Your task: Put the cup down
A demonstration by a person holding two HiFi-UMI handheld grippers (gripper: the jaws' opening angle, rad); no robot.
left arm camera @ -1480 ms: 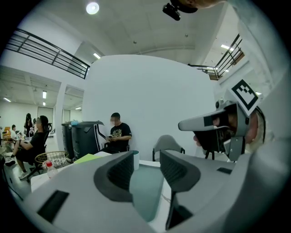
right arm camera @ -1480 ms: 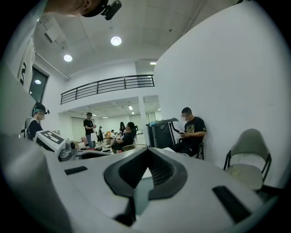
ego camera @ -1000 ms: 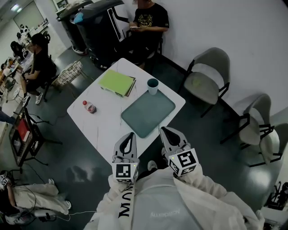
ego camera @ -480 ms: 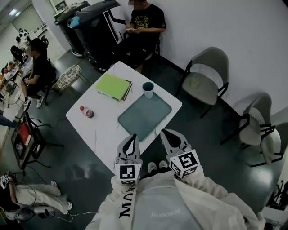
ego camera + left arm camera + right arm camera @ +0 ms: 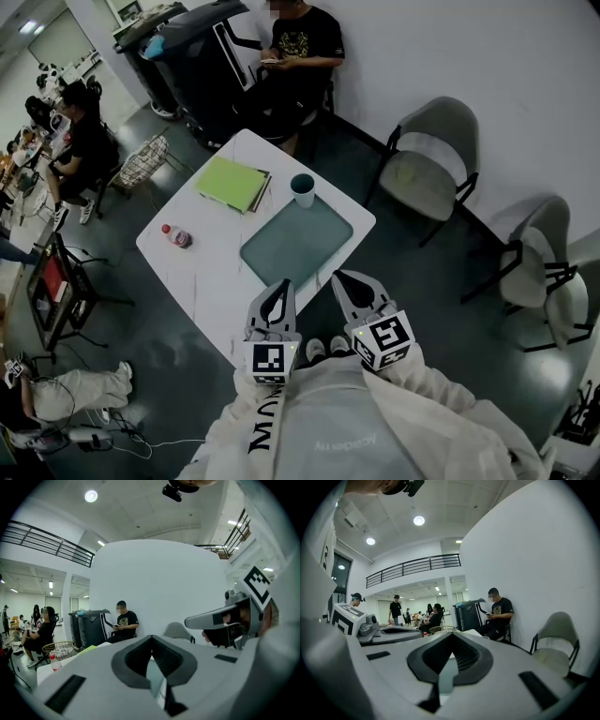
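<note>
The teal cup [image 5: 303,190] stands upright on the white table [image 5: 202,272], just past the far corner of the teal tray [image 5: 296,242]. No gripper touches it. Both grippers hover off the table's near edge, in front of my body. My left gripper [image 5: 281,285] is shut with nothing between its jaws, and so is my right gripper [image 5: 339,277]. In the left gripper view the shut jaws [image 5: 151,637] hide the cup, with the tray's surface showing through the gap. The right gripper view likewise shows shut, empty jaws [image 5: 451,634].
A green folder [image 5: 232,183] and a small red-capped bottle [image 5: 175,236] lie on the table. Grey chairs [image 5: 431,164] [image 5: 539,246] stand to the right. A seated person [image 5: 302,47] and black bins [image 5: 202,52] are beyond the table; more people sit at the left.
The table with the cup has slid slightly up and left in the head view, so I have drawn back a little. Both grippers stay shut and empty.
</note>
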